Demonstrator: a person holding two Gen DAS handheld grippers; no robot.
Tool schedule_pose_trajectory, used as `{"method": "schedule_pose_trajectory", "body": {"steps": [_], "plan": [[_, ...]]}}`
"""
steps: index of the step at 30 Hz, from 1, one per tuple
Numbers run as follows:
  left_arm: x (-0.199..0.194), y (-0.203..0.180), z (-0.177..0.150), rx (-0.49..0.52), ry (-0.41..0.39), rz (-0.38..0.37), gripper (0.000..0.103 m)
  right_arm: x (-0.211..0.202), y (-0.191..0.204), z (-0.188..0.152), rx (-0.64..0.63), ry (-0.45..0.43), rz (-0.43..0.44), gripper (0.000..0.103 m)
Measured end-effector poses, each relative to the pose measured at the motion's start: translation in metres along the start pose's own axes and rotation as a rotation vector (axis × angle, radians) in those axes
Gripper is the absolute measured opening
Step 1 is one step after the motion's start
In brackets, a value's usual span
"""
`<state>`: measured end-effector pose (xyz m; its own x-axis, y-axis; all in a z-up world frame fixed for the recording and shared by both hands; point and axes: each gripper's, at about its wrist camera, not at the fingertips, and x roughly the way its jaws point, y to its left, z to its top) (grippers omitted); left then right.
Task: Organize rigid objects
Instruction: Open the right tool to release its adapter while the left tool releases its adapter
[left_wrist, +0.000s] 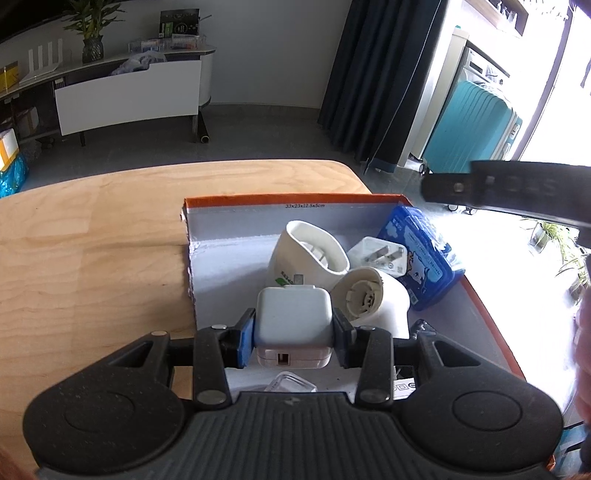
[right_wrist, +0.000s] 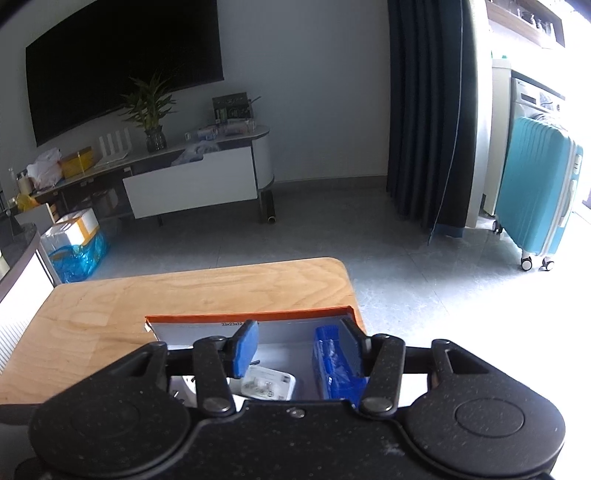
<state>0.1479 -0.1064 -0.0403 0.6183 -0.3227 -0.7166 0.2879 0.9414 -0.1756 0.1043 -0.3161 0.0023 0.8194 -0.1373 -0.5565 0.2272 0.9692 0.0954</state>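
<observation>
My left gripper (left_wrist: 294, 329) is shut on a white charger cube (left_wrist: 293, 314), held just above the near end of an orange-rimmed cardboard box (left_wrist: 295, 200). Inside the box lie a white cup-shaped holder (left_wrist: 308, 251), a white plug adapter (left_wrist: 380, 254), a white cylindrical part (left_wrist: 373, 295) and a blue wipes packet (left_wrist: 421, 258). My right gripper (right_wrist: 299, 347) hangs open over the same box (right_wrist: 240, 318). The blue packet (right_wrist: 332, 365) sits close by its right finger, while the left pad (right_wrist: 245, 349) stands apart from it. A white adapter (right_wrist: 269, 384) lies below the jaws.
The box rests on the right end of a wooden table (left_wrist: 92, 258). A clear plastic case (left_wrist: 291, 384) lies at the box's near end. A dark blurred bar (left_wrist: 517, 192) crosses the upper right, and a hand (left_wrist: 583, 332) shows at the right edge. A teal suitcase (right_wrist: 535, 199) stands on the floor.
</observation>
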Motion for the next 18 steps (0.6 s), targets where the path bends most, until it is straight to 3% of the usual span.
{"method": "schedule_pose_trajectory", "body": {"steps": [7, 13, 18], "plan": [[0.006, 0.003, -0.002, -0.029, 0.01, -0.042, 0.044, -0.018, -0.002, -0.006, -0.004, -0.019, 0.003, 0.064], [-0.009, 0.013, -0.001, -0.065, -0.007, -0.023, 0.045, -0.032, 0.002, -0.009, 0.0, -0.028, 0.015, 0.065], [-0.033, 0.011, -0.002, -0.059, -0.028, 0.004, 0.057, -0.049, 0.006, -0.014, -0.009, -0.039, 0.018, 0.071]]}}
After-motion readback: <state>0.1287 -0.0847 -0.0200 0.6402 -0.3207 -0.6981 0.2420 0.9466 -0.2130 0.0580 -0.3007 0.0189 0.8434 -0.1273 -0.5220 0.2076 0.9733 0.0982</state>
